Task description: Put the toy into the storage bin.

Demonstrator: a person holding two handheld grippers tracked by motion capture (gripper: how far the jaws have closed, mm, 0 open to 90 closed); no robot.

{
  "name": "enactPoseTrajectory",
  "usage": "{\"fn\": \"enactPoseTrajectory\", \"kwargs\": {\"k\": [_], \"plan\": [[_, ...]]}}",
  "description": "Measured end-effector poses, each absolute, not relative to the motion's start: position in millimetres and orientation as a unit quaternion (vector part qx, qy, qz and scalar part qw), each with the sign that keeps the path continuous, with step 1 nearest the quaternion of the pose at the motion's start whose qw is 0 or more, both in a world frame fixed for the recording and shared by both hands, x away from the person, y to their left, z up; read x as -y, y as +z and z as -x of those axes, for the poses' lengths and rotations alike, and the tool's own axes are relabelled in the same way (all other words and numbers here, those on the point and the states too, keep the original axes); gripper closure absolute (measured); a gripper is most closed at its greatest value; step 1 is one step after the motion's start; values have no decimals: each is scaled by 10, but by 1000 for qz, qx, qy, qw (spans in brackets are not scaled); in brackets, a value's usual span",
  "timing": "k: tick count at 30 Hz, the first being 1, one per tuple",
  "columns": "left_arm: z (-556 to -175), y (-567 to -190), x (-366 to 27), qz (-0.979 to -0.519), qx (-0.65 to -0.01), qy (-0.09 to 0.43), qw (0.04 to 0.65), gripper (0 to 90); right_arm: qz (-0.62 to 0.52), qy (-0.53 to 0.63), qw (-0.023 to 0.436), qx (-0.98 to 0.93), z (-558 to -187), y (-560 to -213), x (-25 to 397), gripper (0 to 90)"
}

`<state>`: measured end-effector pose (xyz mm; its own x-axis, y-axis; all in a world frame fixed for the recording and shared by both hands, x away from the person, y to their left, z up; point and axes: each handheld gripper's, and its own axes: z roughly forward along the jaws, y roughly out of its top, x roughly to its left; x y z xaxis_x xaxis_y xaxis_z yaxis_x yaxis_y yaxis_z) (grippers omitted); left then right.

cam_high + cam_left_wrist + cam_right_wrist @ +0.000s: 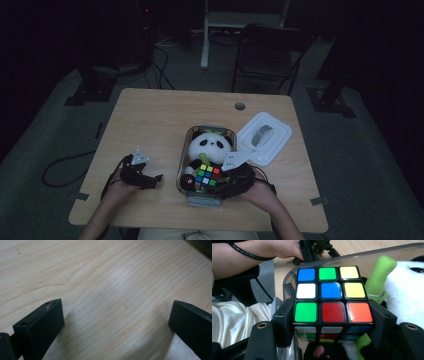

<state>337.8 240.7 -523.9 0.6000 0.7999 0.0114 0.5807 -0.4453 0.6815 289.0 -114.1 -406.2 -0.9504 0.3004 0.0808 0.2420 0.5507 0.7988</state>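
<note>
Bright-coloured squares of a scrambled puzzle cube (333, 298) sit squarely between the two black jaws of the right gripper (333, 325), which pinches the cube by its lower row, one jaw pressed to each side. Seen from above, the cube (207, 176) is at the near end of a clear plastic container (183, 159) in the middle of the wooden table (150, 120), over the lower body of a plush panda (210, 145) that lies in the container with its white head toward the far end. A green leaf of the toy stands just right of the cube in the right gripper view. Whether the cube rests on the panda or hangs just above it cannot be told.

The right gripper (231, 176) comes in from the near right, so the cube lies straight ahead of it, already in its grasp; any lift or lowering looks to be this hand's work. The cube has no long axis, and its faces sit flat against the jaws.

The left gripper (150, 179) rests on the bare table left of the container, well apart from the cube. Its jaws stand wide apart over wood grain (112, 290), holding nothing.

The container's white lid (265, 136) lies on the table just right of the far end.
</note>
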Motion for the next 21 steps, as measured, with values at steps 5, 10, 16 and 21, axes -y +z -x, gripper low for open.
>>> {"fn": "enactPoseTrajectory", "kwargs": {"k": [5,10,16,21], "plan": [[-3380,-5213,-2392,-838,-417,162,312,8,-147,443,21,-884,-2922,-4093,1137,332],[-3349,-5112,-2349,-843,-424,147,295,40,-155,449,15,-880,-2933,-4076,1155,323],[-3201,-4662,-2313,-832,-392,155,360,44,-180,476,22,-860,-2919,-3922,1269,207],[-3024,-4292,-2187,-829,-343,156,413,71,-202,500,47,-841,-2905,-3780,1368,306]]}}
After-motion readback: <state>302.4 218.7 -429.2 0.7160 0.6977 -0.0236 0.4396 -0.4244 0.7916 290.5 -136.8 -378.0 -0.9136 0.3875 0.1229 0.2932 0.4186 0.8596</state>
